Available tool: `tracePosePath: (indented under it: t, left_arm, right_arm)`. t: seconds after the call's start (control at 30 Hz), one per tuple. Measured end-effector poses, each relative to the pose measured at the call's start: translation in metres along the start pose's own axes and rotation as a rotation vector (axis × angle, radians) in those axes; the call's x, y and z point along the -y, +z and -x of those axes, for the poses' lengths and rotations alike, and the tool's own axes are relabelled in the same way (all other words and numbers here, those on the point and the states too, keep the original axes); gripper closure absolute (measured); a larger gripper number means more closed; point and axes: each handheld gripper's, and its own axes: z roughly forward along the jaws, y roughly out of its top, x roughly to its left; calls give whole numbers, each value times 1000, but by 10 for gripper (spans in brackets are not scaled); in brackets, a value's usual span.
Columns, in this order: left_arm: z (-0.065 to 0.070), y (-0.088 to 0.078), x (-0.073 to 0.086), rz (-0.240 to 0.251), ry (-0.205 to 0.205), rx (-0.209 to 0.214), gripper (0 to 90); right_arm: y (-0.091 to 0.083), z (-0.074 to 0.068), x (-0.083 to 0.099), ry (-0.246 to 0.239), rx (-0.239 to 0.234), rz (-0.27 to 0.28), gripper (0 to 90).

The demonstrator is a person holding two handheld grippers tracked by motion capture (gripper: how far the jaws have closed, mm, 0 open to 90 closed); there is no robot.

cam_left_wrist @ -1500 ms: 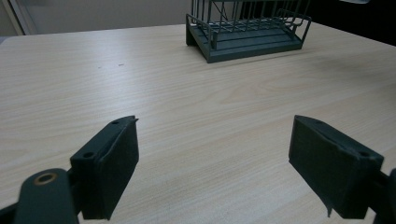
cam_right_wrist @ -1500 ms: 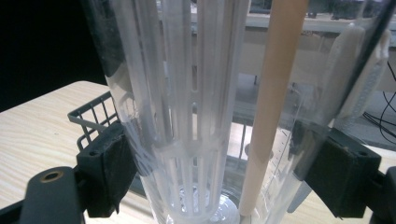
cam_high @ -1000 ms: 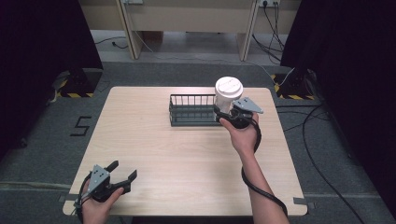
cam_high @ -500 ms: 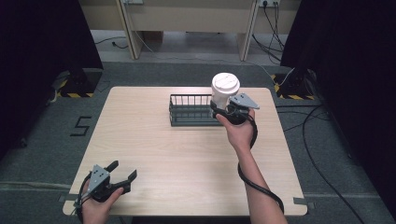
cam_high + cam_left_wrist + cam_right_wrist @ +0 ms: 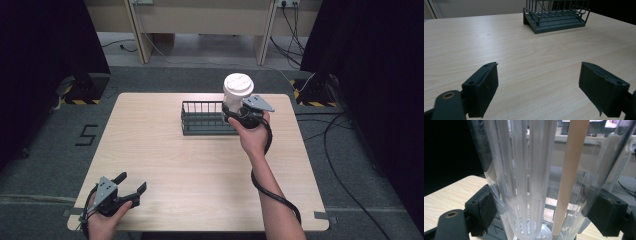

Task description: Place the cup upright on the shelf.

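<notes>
A clear tumbler with a white lid (image 5: 238, 86) stands upright in my right gripper (image 5: 231, 112), just above the right end of a dark wire rack (image 5: 200, 125). In the right gripper view both pads press on the tumbler's clear wall (image 5: 524, 170), with the gripper (image 5: 546, 212) shut on it. Inside it are a white slotted insert and a beige straw (image 5: 571, 170). My left gripper (image 5: 131, 184) rests at the table's near left corner. Its jaws stand wide apart with nothing between them (image 5: 539, 87).
The wooden table (image 5: 190, 170) is bare between the two hands. The rack (image 5: 556, 20) sits at the far middle and holds nothing I can see. Dark curtains flank the table, and cables lie on the floor to the right.
My right gripper has carried the tumbler slightly left and farther over the rack. The left gripper has stayed where it was.
</notes>
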Motion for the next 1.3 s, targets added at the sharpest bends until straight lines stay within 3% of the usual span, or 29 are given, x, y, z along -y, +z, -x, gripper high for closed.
tracePosePath:
  t: [0.73, 1.3]
  left_arm:
    - [-1, 0, 0, -2, -1, 1, 154]
    - [-1, 0, 0, 0, -10, 3, 154]
  right_arm:
    - [23, -2, -15, 2, -2, -3, 185]
    - [45, -6, -15, 12, -4, -25, 185]
